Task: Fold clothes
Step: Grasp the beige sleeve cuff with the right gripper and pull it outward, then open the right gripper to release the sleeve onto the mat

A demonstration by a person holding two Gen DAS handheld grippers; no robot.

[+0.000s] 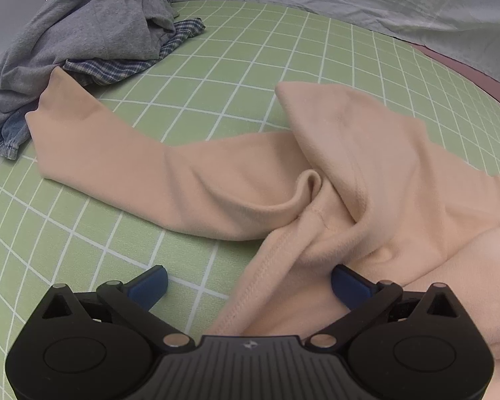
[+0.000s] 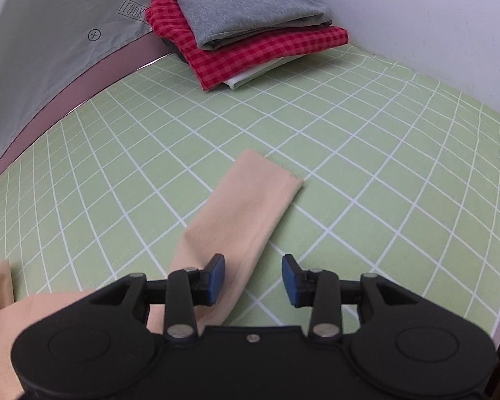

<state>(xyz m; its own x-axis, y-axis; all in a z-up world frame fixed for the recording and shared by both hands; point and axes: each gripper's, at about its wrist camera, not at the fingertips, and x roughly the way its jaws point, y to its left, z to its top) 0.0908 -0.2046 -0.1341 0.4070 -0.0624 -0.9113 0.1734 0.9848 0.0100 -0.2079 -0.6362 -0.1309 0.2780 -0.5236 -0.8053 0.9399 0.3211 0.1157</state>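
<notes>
A peach hoodie (image 1: 366,180) lies rumpled on the green grid mat (image 1: 236,66). Its hood is flopped over the body and one sleeve (image 1: 116,153) stretches out to the left. My left gripper (image 1: 248,283) is open wide just above the shoulder seam, with the fabric edge between its blue pads but not pinched. In the right wrist view the other sleeve (image 2: 246,200) lies flat, its cuff pointing away. My right gripper (image 2: 252,278) is open over that sleeve's near edge, holding nothing.
A heap of unfolded clothes, grey top (image 1: 93,30) over blue plaid (image 1: 116,66) and denim, sits at the mat's far left. A folded stack of grey (image 2: 246,6), red check (image 2: 250,50) and white garments lies at the far end. Grey sheet (image 2: 33,66) borders the mat.
</notes>
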